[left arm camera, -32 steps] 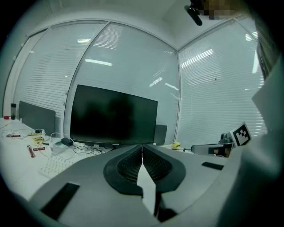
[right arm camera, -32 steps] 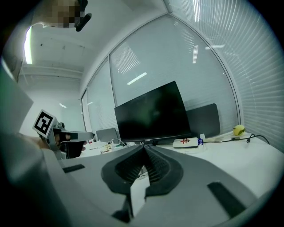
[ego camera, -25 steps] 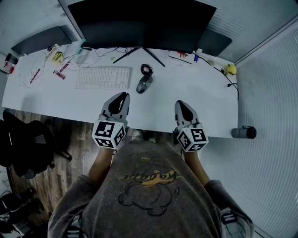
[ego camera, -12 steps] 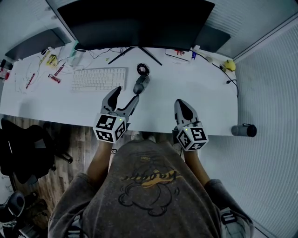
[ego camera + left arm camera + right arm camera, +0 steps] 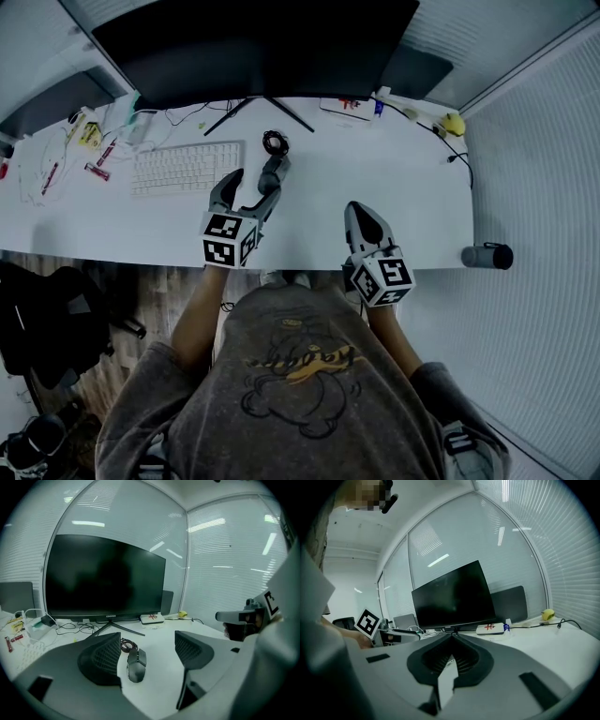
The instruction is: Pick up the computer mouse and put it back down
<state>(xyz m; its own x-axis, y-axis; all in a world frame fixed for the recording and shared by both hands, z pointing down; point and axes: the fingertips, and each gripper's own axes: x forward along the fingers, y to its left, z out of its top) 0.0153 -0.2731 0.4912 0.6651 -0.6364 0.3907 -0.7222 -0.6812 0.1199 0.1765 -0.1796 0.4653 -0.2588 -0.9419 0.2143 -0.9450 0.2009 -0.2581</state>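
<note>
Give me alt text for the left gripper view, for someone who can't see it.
The left gripper is opening its fingers, and a grey computer mouse lies on the white desk in the gap between them, not gripped. Behind it are its coiled cable and a large dark monitor.

Dim, bluish light. Bright streaks of glare cross the glass (image 5: pixel 225 550) above and right of the monitor (image 5: pixel 105 578); edges bulge, corners blacken.
</note>
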